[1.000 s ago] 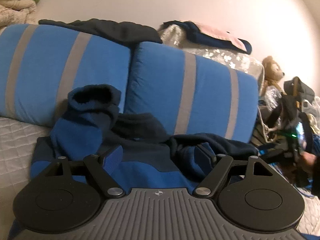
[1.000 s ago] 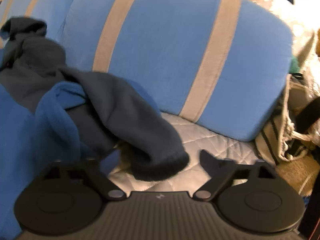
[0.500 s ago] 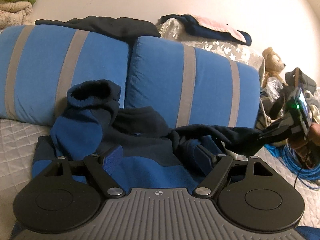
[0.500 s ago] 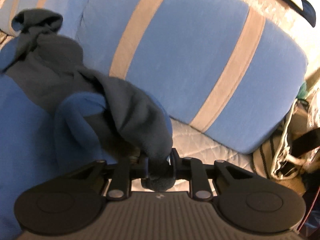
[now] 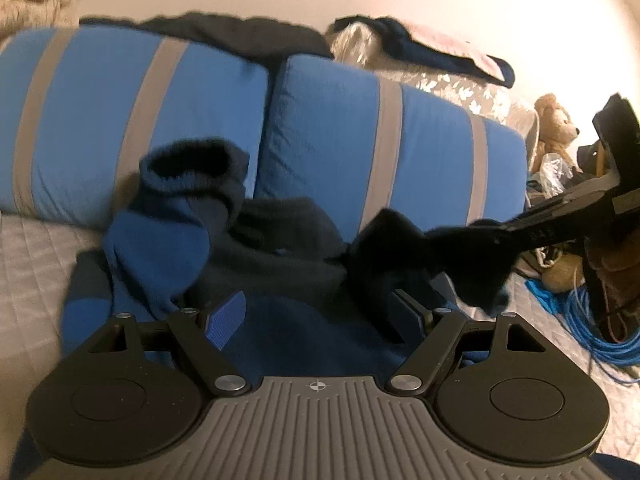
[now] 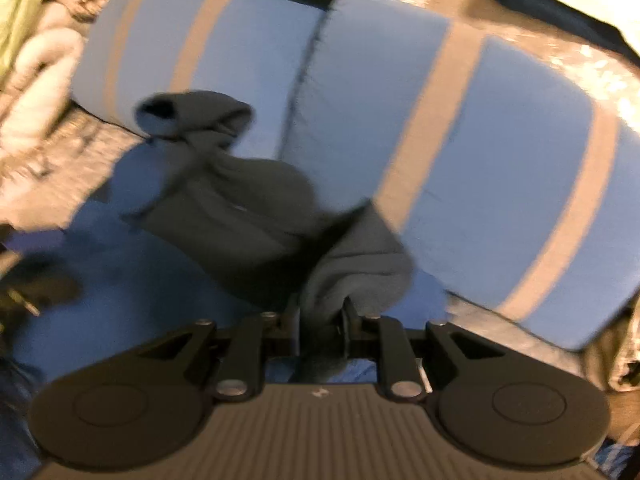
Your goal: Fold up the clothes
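A blue and navy sweater [image 5: 280, 280] lies crumpled on the quilted bed, its collar toward the pillows. Its left sleeve [image 5: 176, 216] is bunched upright with the cuff open. My left gripper [image 5: 316, 316] hovers open over the sweater's body, nothing between its fingers. My right gripper [image 6: 320, 320] is shut on the dark cuff of the right sleeve [image 6: 352, 268]. In the left wrist view that gripper [image 5: 500, 236] holds the right sleeve [image 5: 440, 256] lifted off the bed, out to the right.
Two blue pillows with grey stripes [image 5: 384, 140] stand behind the sweater. Dark clothes [image 5: 240, 36] lie on top of them. A teddy bear [image 5: 556, 124], bags and a blue cable coil [image 5: 600, 328] crowd the right side. Quilted bedcover [image 5: 32, 256] lies to the left.
My right gripper closed on the right sleeve's cuff and lifted it up and out to the right. The left gripper stayed open over the sweater.
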`<move>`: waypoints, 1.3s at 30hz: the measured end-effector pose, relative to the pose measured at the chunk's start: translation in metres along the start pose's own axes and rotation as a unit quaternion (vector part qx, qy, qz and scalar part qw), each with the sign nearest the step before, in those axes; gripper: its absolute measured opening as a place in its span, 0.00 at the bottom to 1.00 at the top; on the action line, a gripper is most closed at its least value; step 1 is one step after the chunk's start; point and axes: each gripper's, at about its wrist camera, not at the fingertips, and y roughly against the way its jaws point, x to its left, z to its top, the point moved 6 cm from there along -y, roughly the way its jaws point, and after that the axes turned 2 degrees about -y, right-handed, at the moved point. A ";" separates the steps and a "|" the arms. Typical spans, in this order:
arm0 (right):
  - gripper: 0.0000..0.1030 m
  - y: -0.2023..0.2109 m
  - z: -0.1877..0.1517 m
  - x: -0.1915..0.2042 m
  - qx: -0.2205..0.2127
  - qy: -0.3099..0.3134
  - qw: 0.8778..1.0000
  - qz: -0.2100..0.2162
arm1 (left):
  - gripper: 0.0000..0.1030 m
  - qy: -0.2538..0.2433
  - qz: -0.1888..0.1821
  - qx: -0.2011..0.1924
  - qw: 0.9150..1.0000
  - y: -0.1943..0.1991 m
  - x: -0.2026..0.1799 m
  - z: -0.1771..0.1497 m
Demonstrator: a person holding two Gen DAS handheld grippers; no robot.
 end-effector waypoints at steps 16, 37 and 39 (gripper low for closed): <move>0.74 0.000 0.004 0.027 -0.068 -0.011 0.995 0.068 | 0.76 0.024 -0.005 0.009 1.000 -0.001 0.008 0.000; 0.56 -0.045 -0.123 0.050 -0.046 0.543 0.829 -0.127 | 0.76 0.037 -0.016 0.010 0.999 -0.001 0.010 0.003; 0.54 -0.054 -0.128 0.056 -0.042 0.576 0.806 -0.128 | 0.76 0.039 -0.017 0.010 0.999 -0.001 0.010 0.003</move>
